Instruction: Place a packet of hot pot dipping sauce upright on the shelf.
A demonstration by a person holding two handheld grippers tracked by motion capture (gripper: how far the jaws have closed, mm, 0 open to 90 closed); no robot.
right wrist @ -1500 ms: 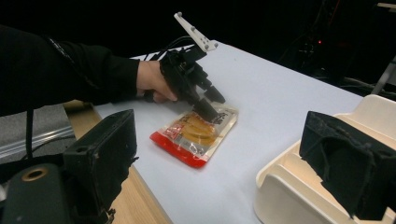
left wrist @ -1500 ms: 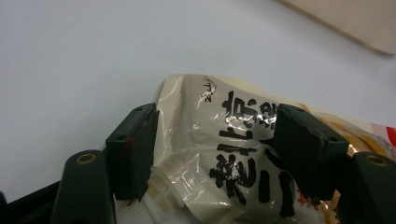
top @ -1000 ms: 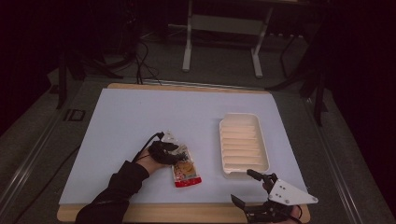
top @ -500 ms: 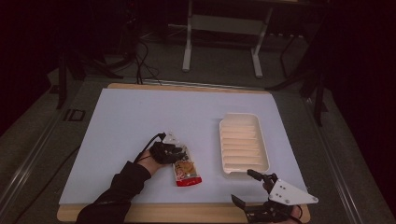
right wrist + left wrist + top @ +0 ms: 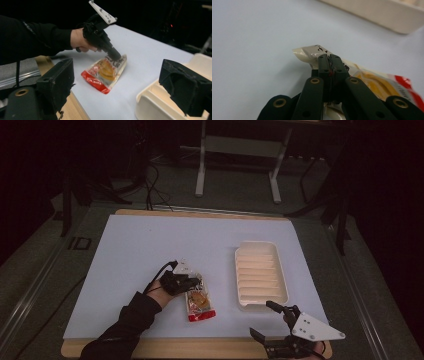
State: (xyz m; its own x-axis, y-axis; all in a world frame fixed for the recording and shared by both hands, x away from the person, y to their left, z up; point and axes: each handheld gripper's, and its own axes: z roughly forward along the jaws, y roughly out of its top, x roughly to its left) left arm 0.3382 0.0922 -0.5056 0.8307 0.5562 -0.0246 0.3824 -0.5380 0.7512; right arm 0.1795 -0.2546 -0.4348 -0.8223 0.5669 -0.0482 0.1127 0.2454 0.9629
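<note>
Beyond the left gripper's fingers [image 5: 329, 67] open white mat [image 5: 150, 245] spreads unobstructed, with the cream tray [image 5: 261, 275] seemingly well apart at their right.

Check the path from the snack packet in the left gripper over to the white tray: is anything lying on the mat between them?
Nothing visible blocks it. The left gripper is shut on the snack packet, and bare mat lies between the packet and the white tray. The right gripper hangs open near the tray's front corner, beside that stretch rather than in it.
</note>
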